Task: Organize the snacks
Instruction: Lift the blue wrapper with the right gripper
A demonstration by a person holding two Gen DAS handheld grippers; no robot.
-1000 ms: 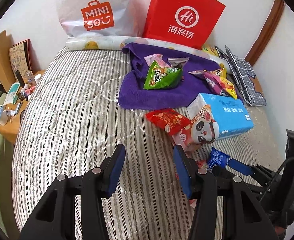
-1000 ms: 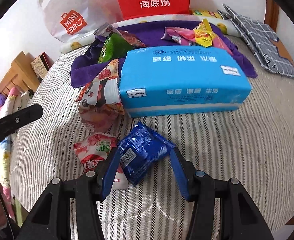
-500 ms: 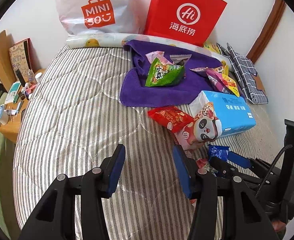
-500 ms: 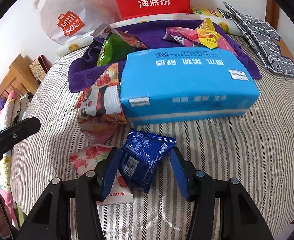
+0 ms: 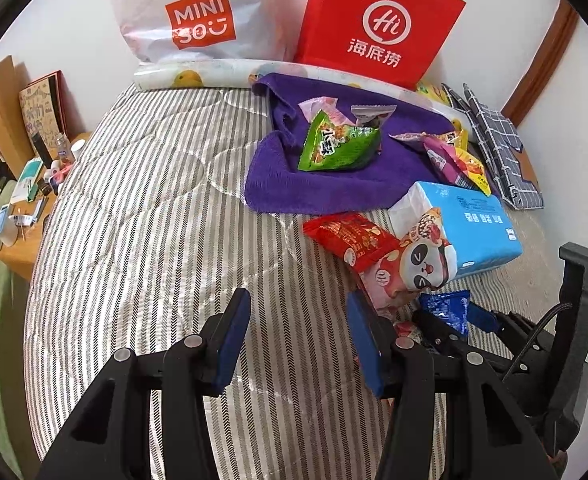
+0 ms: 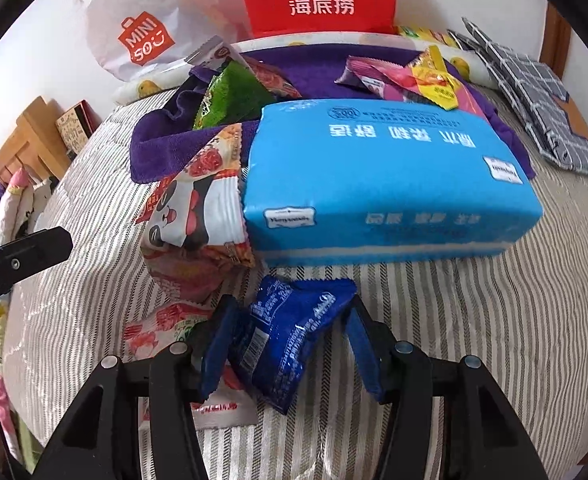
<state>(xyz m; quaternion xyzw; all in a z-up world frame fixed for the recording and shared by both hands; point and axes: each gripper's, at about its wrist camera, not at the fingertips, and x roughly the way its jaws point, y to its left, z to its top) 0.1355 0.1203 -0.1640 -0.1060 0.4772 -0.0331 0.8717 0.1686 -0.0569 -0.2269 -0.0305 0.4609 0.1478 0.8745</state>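
1. As the right claw (image 6: 286,344) stands parted around a blue snack packet (image 6: 286,336) at lower centre on the striped bed (image 6: 474,340), having just widened, pickup is pending.
2. Left claw (image 5: 298,340) hangs empty; closing comes next.

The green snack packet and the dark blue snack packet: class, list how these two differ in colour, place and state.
The green snack packet is bright green; the dark blue snack packet is deep blue with white print. The green one lies on the purple towel; the blue one lies on the striped bedcover, near the blue tissue pack. No tool is near the green one; the blue one sits between the right tool's open jaws. Both are sealed pouches.
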